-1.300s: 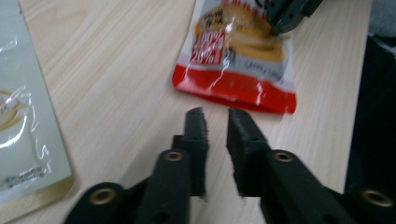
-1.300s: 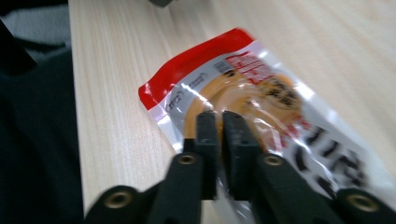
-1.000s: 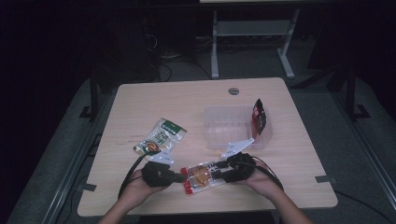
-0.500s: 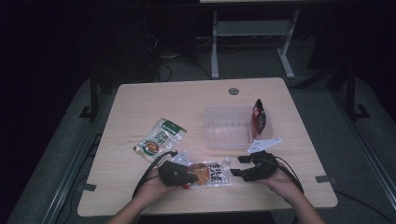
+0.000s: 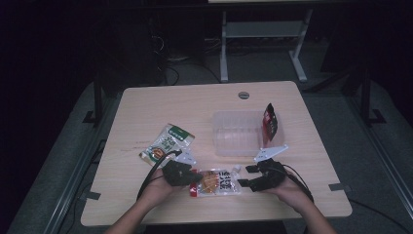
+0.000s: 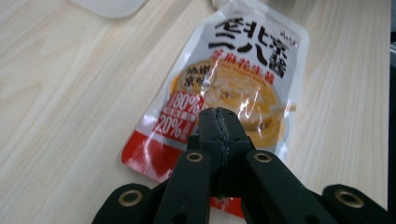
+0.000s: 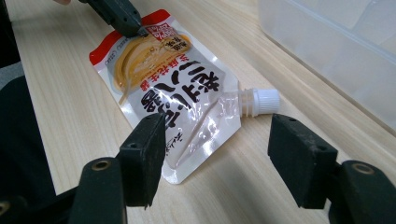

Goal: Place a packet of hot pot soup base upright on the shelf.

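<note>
— Where on the bench (image 5: 146,107)?
— Spouted pouch (image 5: 215,182) flat near the front edge, between both grippers. Behind it, clear tub (image 5: 237,132); leaning packet (image 5: 269,122) at its right; flat packet (image 5: 167,143) well left.

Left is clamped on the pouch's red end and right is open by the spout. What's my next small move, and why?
Probably ease the right gripper forward and close on the white cap. Its jaws, just opened, stand apart with the cap just beyond them, while the left gripper pins the sauce pouch flat on the table.
</note>
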The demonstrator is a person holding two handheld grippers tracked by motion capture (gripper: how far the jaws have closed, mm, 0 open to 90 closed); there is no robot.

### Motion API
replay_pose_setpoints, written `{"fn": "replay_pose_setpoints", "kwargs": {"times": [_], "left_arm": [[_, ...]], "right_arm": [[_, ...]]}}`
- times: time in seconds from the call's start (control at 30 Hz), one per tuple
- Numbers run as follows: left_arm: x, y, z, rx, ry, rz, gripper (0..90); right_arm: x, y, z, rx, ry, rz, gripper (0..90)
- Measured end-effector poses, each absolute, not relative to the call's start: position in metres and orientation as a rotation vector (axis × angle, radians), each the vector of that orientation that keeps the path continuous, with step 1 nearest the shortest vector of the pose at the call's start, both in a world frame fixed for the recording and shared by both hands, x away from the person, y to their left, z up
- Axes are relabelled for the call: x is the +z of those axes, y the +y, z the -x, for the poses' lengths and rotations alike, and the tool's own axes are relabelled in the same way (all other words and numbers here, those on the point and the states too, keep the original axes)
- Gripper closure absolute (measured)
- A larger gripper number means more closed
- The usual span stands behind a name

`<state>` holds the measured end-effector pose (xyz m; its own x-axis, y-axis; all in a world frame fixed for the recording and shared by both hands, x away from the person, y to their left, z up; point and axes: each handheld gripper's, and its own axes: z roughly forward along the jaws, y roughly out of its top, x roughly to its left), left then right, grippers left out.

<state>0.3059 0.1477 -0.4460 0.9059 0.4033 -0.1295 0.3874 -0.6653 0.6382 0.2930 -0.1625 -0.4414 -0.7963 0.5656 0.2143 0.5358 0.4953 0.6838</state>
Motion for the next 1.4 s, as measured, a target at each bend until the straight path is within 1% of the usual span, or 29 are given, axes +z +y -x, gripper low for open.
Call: {"fn": "replay_pose_setpoints", "kwargs": {"times": [0.23, 0.37, 0.7, 0.93, 1.17, 1.23, 1.3, 1.33, 1.4], "left_arm": [[-0.45, 0.146, -0.303, 0.064, 0.544, -2.399, 89.9], [-0.454, 0.145, -0.301, 0.06, 0.56, -2.391, 89.9], [-0.457, 0.144, -0.304, 0.057, 0.543, -2.411, 90.0], [-0.458, 0.144, -0.303, 0.042, 0.565, -2.402, 90.0], [-0.458, 0.145, -0.304, 0.029, 0.57, -2.396, 90.0], [-0.458, 0.145, -0.305, 0.027, 0.57, -2.395, 90.0], [-0.458, 0.145, -0.305, 0.026, 0.57, -2.393, 90.0], [-0.458, 0.145, -0.305, 0.024, 0.569, -2.393, 90.0], [-0.459, 0.145, -0.305, 0.021, 0.581, -2.378, 90.0]], "right_arm": [[-0.442, -0.169, -0.294, 1.199, 2.682, -1.034, 36.2], [-0.444, -0.168, -0.295, 1.193, 2.697, -1.025, 36.0], [-0.458, -0.156, -0.297, 1.193, 2.789, -1.046, 36.4], [-0.463, -0.149, -0.3, 1.207, 2.83, -1.062, 37.7], [-0.466, -0.141, -0.301, 1.267, 2.858, -1.061, 45.1], [-0.468, -0.139, -0.303, 1.294, 2.859, -1.072, 49.9], [-0.471, -0.136, -0.307, 1.335, 2.871, -1.094, 58.2], [-0.471, -0.136, -0.307, 1.335, 2.871, -1.094, 58.2], [-0.471, -0.135, -0.307, 1.366, 2.867, -1.095, 64.5]]}}
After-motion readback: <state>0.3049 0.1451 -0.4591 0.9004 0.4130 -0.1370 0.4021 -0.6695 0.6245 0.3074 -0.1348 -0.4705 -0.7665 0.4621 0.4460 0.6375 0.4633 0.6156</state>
